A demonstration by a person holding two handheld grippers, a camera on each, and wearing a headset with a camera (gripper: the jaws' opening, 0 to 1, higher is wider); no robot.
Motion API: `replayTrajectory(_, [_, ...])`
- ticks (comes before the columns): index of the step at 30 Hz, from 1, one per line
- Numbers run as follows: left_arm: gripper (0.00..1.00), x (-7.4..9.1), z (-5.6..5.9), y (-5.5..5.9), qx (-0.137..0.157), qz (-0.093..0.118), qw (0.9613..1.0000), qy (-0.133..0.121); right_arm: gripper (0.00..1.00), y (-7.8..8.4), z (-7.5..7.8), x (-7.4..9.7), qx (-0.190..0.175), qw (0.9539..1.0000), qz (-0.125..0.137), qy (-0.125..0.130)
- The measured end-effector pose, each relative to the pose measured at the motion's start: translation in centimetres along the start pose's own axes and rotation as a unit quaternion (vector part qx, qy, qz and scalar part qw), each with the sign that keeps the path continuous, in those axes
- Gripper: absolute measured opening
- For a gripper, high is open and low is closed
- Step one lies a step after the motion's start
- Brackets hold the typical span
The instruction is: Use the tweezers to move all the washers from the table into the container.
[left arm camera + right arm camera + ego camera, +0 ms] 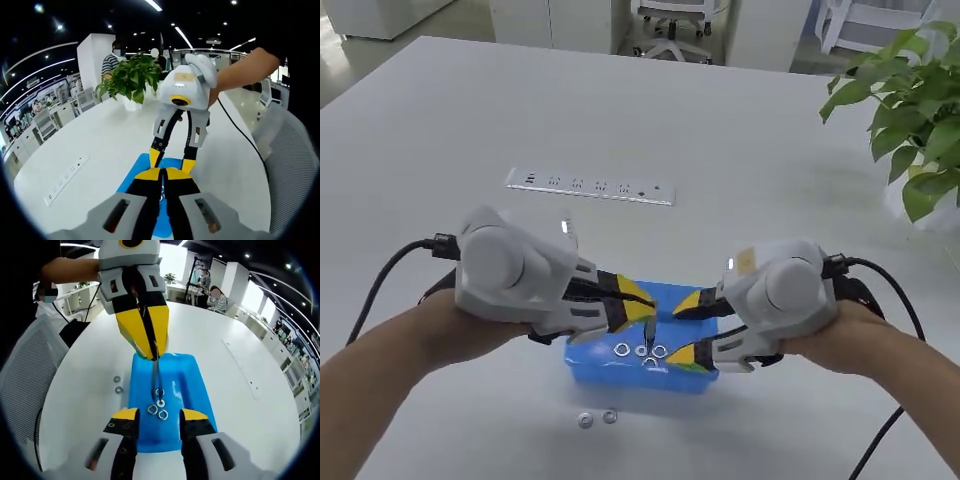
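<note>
A blue container (620, 372) sits on the white table near me, with several washers (641, 350) lying in it. Two more washers (597, 418) rest on the table just in front of it. My left gripper (645, 312) is shut on thin tweezers (646, 335) that point down into the container. In the right gripper view the tweezers (155, 372) reach a washer (159, 391) inside the container (175, 370), and the two loose washers (118, 384) lie beside it. My right gripper (692, 327) hovers open at the container's right end, facing the left gripper (152, 356).
A white power strip (590, 187) lies further back on the table. A potted plant (915, 110) stands at the right edge. Cables trail from both grippers toward me. Office chairs stand beyond the far table edge.
</note>
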State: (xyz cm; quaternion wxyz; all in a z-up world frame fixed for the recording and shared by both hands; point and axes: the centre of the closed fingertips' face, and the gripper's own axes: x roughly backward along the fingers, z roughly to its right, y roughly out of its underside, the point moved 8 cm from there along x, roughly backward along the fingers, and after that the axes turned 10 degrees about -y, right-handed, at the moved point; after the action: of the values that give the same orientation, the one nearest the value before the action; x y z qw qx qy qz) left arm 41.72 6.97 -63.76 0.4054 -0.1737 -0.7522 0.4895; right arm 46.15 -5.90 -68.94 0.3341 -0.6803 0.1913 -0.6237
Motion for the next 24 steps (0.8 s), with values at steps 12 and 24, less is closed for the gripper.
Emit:
replayTrajectory(12, [0.05, 0.9, -0.6, 0.0, 0.014, -0.001, 0.9998, -0.015, 0.42, 0.3, -0.9, 1.2, -0.029, 0.9992, 0.018, 0.019])
replayTrajectory(24, [0.05, 2.4, -0.6, -0.1, 0.023, -0.002, 0.9994, -0.027, 0.50, 0.5, -1.8, 2.0, -0.048, 0.9979, 0.028, 0.034])
